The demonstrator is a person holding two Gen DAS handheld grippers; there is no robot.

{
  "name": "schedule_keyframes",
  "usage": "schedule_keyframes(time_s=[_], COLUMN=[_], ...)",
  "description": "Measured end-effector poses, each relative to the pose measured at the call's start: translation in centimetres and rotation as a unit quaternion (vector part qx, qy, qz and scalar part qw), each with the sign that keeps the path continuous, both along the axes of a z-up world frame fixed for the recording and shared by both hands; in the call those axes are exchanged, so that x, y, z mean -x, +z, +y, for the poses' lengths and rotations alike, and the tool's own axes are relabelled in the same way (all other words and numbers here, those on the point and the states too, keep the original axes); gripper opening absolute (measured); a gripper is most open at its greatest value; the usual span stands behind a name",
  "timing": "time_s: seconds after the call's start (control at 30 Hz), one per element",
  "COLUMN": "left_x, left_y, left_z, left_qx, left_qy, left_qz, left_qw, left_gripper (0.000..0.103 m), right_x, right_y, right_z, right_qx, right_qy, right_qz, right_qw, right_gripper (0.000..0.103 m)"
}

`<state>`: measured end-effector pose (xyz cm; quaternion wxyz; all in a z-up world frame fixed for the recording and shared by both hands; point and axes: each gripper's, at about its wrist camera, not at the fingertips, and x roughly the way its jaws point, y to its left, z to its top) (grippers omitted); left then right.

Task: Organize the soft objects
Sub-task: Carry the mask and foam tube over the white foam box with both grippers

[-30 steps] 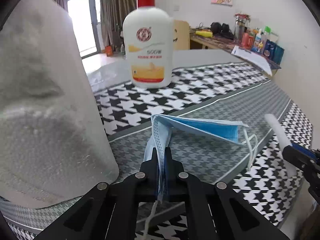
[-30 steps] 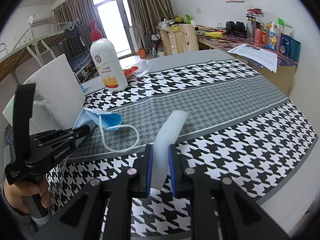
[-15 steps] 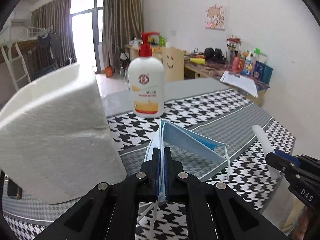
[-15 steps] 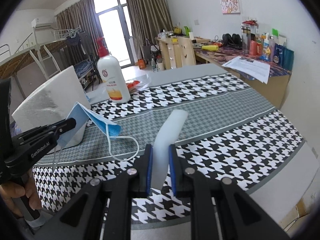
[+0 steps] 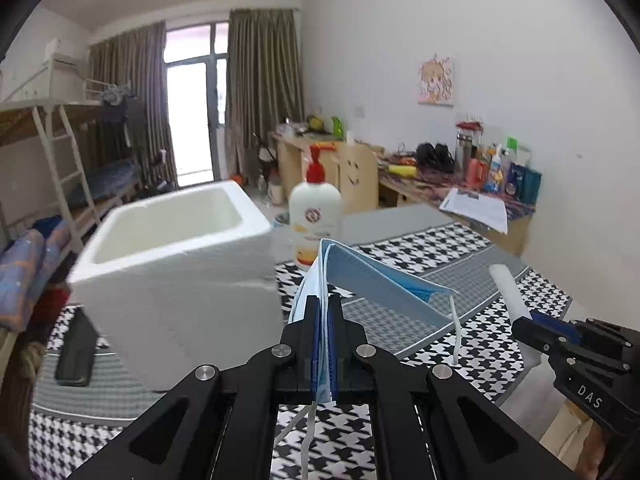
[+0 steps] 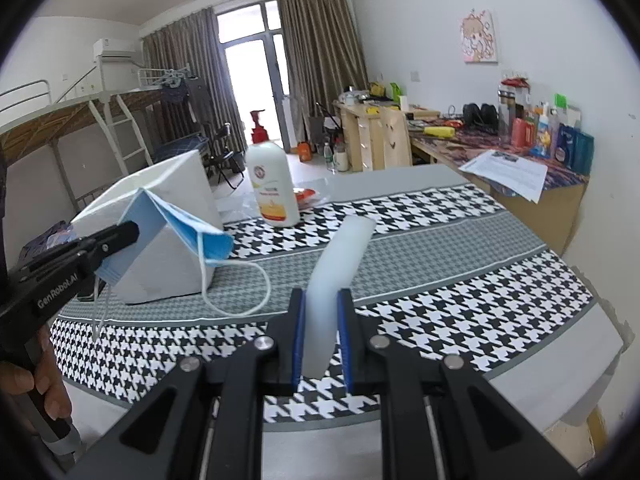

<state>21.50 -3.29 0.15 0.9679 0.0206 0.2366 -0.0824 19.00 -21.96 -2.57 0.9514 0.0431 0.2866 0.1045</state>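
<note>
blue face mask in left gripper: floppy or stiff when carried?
Likely floppy: the blue pleated face mask droops from the left gripper. Its white ear loop dangles, so may snag. Probably light.

A bench (image 6: 460, 248) under a black-and-white houndstooth cloth carries a white foam box (image 6: 172, 240). A lotion bottle (image 6: 274, 184) stands behind the box; a dark phone (image 5: 76, 350) lies flat beside it.

White foam strip (image 6: 334, 280) in right claw (image 6: 322, 336); blue mask (image 6: 176, 220) in left claw (image 6: 128, 232), beside foam box (image 6: 176, 256).
</note>
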Motion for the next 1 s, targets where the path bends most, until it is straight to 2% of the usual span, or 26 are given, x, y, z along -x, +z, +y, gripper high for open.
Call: schedule_keyframes(time_s=[0.2, 0.4, 0.87, 1.0], left_x=[3.4, 6.8, 12.1, 13.5], left_y=[1.0, 1.8, 2.3, 2.1], left_z=[0.6, 1.6, 4.4, 5.4], left_qx=[-0.011, 0.0, 0.007, 0.013], left_qy=[0.025, 0.046, 0.099, 0.119], left_qz=[-0.041, -0.069, -0.097, -0.103], left_qw=[0.9988, 0.9966, 0.9903, 0.9874], left_gripper=[0.004, 0.004, 0.004, 0.004], right_x=[1.9, 3.9, 7.4, 7.6], right_y=[1.1, 2.3, 3.8, 3.8], right_z=[1.1, 2.4, 5.4, 6.5], right_qx=[0.009, 0.017, 0.03, 0.029], right_qy=[0.016, 0.045, 0.112, 0.134], right_qz=[-0.027, -0.063, -0.11, -0.109], right_qw=[0.999, 0.997, 0.987, 0.985], right_gripper=[0.019, 0.019, 0.019, 0.019])
